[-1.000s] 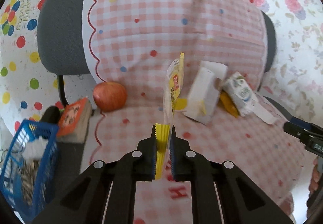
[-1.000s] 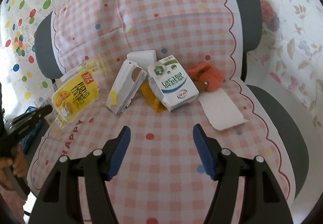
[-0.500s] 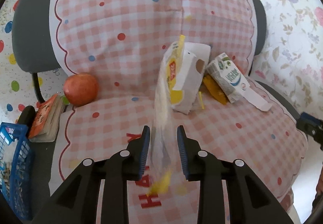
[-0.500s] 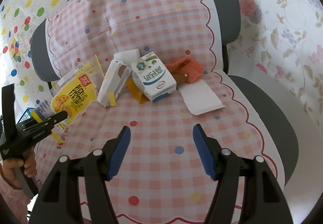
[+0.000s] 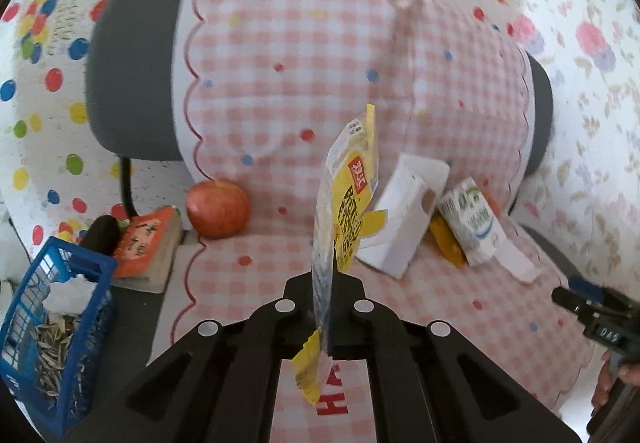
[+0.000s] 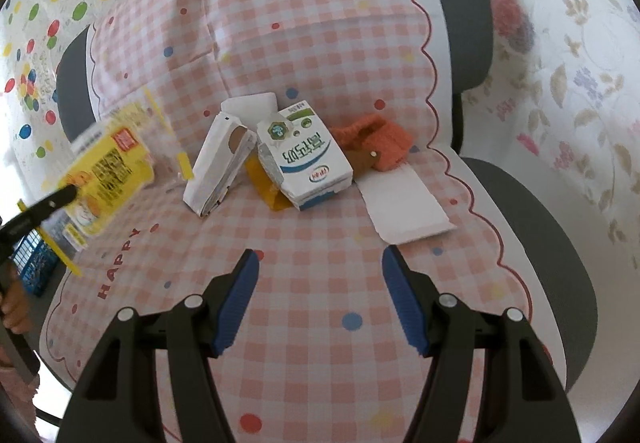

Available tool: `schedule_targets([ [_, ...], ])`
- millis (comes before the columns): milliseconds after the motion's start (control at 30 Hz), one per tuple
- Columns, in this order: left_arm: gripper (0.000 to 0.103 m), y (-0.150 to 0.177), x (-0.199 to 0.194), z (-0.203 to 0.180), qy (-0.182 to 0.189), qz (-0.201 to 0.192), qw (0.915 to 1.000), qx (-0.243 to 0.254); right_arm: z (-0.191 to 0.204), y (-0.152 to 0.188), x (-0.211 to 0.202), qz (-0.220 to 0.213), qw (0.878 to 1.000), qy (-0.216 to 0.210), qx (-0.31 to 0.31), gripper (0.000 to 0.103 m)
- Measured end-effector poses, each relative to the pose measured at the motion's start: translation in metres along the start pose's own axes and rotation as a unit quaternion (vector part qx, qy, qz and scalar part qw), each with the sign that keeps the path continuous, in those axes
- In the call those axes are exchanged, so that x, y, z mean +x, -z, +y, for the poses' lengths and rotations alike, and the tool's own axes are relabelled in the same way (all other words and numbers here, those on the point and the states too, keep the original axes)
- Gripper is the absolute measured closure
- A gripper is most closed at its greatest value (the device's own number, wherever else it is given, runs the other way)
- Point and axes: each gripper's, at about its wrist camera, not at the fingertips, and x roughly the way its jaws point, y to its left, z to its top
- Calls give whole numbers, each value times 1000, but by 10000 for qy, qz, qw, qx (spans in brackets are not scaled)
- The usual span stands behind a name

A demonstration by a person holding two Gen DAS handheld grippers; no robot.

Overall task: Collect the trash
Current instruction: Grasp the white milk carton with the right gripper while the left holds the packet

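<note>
**Left hand-held gripper clamped on the snack wrapper above the chair seat**

The left hand-held gripper is closed tight on a yellow and clear plastic snack wrapper, pinching it edge-on so the wrapper stands up ahead of the jaws and a yellow corner hangs below them. The wrapper is lifted off the pink-and-white checked cloth that covers the grey office chair.

Ahead and to the right of this hand-held gripper the remaining litter lies clustered at the seat's back: a white torn paper carton, a flat orange-yellow packet wedged beneath it, a green-and-white milk carton and a white paper sheet. To the left, a red-orange apple sits at the scalloped cloth edge, with an orange-covered book just beyond it. Far left and lower, a blue plastic basket holds seed shells and crumpled white tissue.

The right hand-held gripper hangs with its blue-padded jaws spread wide and nothing between them. Open checked cloth lies directly ahead of it, up to the cartons. An orange knitted item rests behind the milk carton, touching the paper sheet. The cloth's scalloped right edge runs near that sheet, with bare grey seat beyond.
</note>
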Motion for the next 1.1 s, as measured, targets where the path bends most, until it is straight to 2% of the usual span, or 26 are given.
schedule_targets([
  [100, 102, 0, 9, 0, -106, -36, 9999, -51, -1, -7, 12, 31, 10000, -16, -87, 40],
  [200, 102, 3, 25, 0, -120, 125, 9997, -160, 2, -15, 31, 48, 9995, 27, -306, 28],
  [300, 101, 9, 45, -5, -109, 514, 9986, -46, 3, -23, 51, 122, 9990, 85, -424, 25],
  [400, 99, 13, 54, -12, -169, 704, 9972, 198, 2, -31, 65, 162, 9989, 41, -429, 25],
  [433, 96, 13, 56, -14, -163, 773, 9965, 265, 2, -34, 70, 178, 9988, 34, -461, 25],
  [500, 94, 15, 67, -15, -141, 1179, 9924, 332, 3, -38, 82, 211, 9982, 6, -559, 23],
  [567, 94, 18, 70, -15, -77, 1289, 9911, 328, 5, -42, 93, 260, 9975, -23, -663, 21],
  [733, 99, 20, 68, -18, 59, 1213, 9915, 457, 6, -50, 117, 445, 9956, -179, -799, 20],
  [1000, 101, 11, 64, -11, 122, 983, 9949, 187, 7, -60, 136, 561, 9928, -272, -1021, 20],
  [1100, 101, 11, 61, -8, 87, 986, 9950, 116, 13, -57, 134, 592, 9903, -224, -1237, 29],
])
